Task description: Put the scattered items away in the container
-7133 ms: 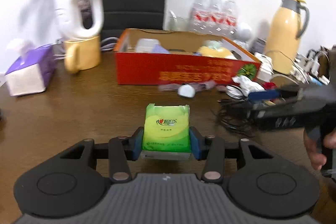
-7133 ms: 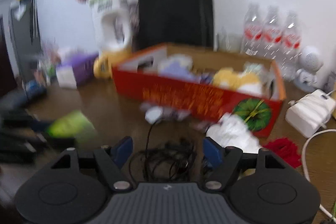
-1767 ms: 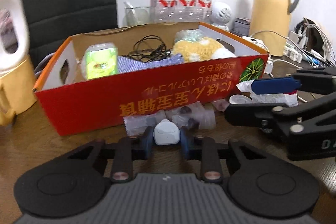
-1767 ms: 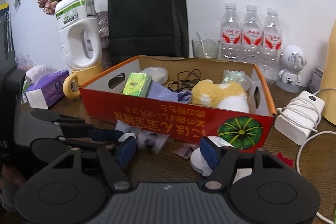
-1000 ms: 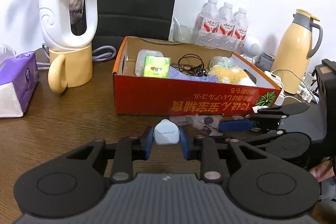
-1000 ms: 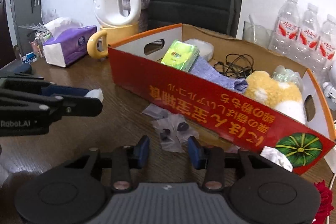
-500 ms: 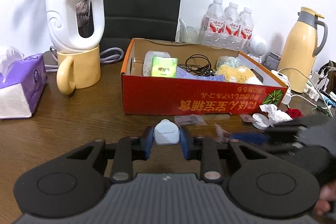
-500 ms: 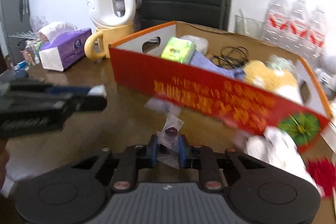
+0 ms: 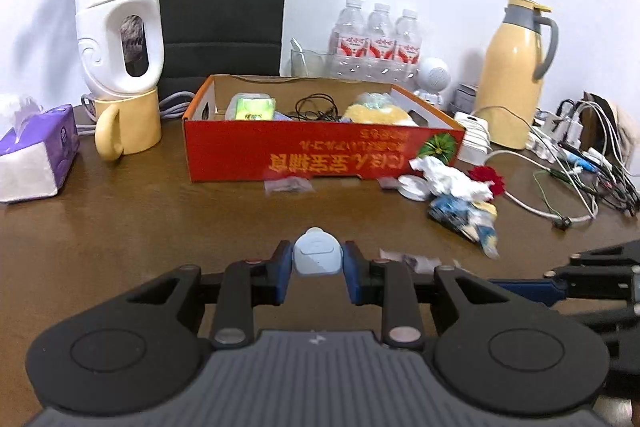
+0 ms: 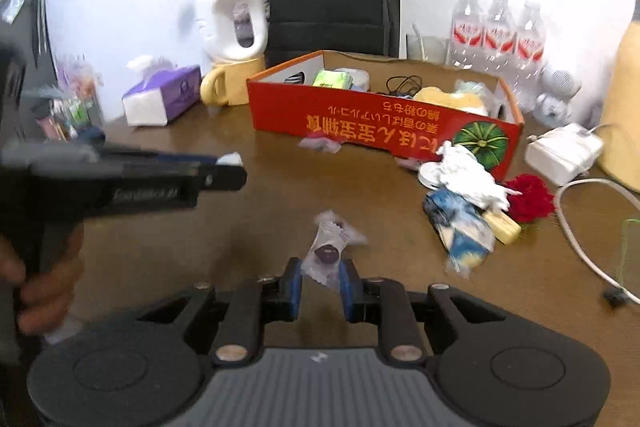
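Slippage threatens the flimsy sachet (image 10: 326,253) pinched in the right gripper (image 10: 320,287), while the left gripper (image 9: 318,273) clamps a white earbud case (image 9: 318,257).

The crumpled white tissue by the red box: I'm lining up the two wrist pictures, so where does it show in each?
Left wrist view: the crumpled white tissue lies right of centre, on the table by the red box's front right corner.
Right wrist view: the tissue lies right of centre, in front of the same corner.
Shared landmark: the green pumpkin picture on the box front, just above the tissue in both views.
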The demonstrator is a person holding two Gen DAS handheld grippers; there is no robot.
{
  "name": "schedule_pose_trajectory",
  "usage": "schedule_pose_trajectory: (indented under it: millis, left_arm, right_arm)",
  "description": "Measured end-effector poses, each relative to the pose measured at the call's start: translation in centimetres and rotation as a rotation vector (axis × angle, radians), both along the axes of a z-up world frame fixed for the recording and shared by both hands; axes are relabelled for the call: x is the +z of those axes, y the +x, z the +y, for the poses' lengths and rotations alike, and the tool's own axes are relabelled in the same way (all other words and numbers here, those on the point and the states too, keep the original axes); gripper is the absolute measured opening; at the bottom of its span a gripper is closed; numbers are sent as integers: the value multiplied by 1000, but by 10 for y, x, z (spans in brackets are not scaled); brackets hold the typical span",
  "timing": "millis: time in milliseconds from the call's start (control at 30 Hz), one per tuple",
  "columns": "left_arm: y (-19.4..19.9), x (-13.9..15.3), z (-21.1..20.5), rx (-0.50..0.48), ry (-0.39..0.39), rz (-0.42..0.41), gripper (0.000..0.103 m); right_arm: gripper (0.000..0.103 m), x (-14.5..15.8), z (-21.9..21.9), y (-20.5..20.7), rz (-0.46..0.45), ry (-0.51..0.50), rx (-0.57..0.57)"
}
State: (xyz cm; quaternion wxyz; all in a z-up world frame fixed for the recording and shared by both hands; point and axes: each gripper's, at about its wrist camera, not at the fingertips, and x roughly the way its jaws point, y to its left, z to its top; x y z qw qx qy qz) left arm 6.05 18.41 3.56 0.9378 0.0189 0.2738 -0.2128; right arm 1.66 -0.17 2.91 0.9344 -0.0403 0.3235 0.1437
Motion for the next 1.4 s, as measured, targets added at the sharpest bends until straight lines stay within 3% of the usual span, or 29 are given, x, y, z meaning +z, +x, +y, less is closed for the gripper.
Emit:
schedule_pose_trajectory:
  millis: [133, 300, 533, 667, 800, 900, 1033, 1267, 1400]
  left_arm:
    - [-27, 2, -5, 15, 12, -33, 28]
    - [-75, 10, -8, 26, 41, -187, 28]
    - [-107, 13, 14, 42, 10, -164, 28]
    - [-100, 19, 13, 53, 2, -174, 28]
    - [-66, 37, -2, 52, -12, -235, 28]
    - [-26, 53, -13, 61, -26, -280, 28]
    - [33, 72, -19, 101, -18, -295, 28]
    - [119, 61, -25, 146, -8, -169, 28]
    - [172, 55, -33, 124, 58, -28, 28]
  right_arm:
    - [19, 2, 7, -31, -84, -54, -49]
    - [19, 15, 21, -67, -250, -99, -84]
    - [19, 27, 16, -110, -365, -48, -123]
    - [19, 30, 7, -110, -375, -18, -150]
    - [19, 39, -1, -77, -396, -12, -149]
    - [19, 54, -8, -28, -394, 62, -155]
    - [19, 74, -10, 36, -409, 86, -149]
    - [19, 84, -30, 127, -337, 104, -140]
    - [19, 79, -50, 183, -164, 107, -115]
